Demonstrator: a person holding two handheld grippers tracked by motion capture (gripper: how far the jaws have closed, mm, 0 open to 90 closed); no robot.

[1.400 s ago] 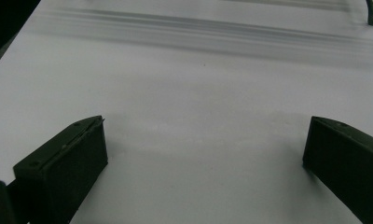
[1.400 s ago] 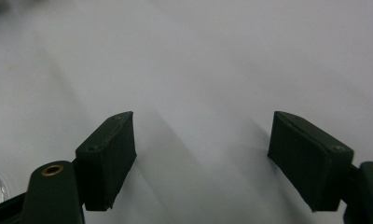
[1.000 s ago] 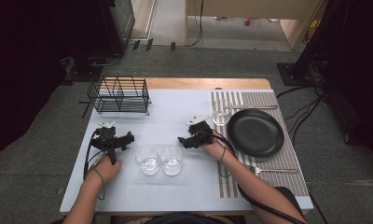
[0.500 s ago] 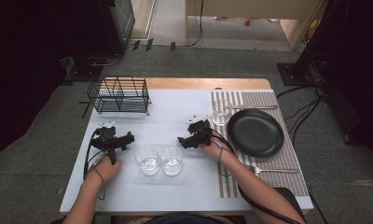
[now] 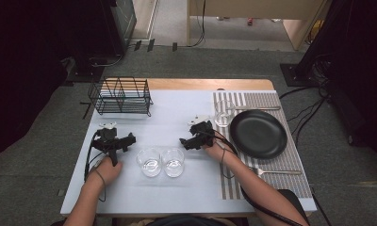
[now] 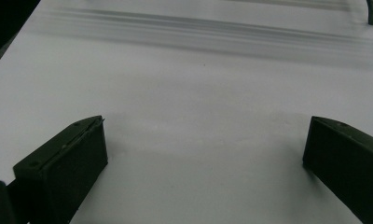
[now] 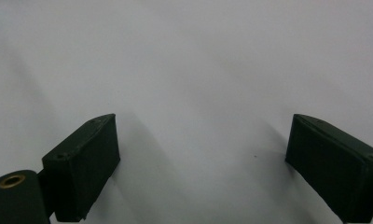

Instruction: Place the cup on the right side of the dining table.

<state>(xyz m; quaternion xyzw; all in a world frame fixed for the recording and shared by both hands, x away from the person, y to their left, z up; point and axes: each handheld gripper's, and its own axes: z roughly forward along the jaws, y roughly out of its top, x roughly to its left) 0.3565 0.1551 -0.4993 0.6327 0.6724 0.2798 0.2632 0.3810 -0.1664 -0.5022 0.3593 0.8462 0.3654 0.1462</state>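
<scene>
Glasses are what you are working toward: two clear tumblers, the left glass (image 5: 149, 162) and the right glass (image 5: 173, 161), are standing upright and touching each other just below the centre of the high view, on the pale table (image 5: 177, 117). Your left gripper (image 5: 130, 138) is hovering just to their upper left, your right gripper (image 5: 183, 141) just to their upper right. In both gripper views the black jaws are standing wide apart with nothing but bare table between them.

You are dealing with rigid, smooth, breakable things here; they are looking empty and probably light, and clear walls are likely to slip under hard pads. Consider closing across the wall near the rim, or over the rim with one jaw inside, and squeezing gently. Because they are touching, lifting one may be nudging the other.

No brand, label or writing is showing legibly on the glasses, the wire rack (image 5: 121, 96), the black plate (image 5: 258, 133) or the striped mat (image 5: 271, 101).
</scene>
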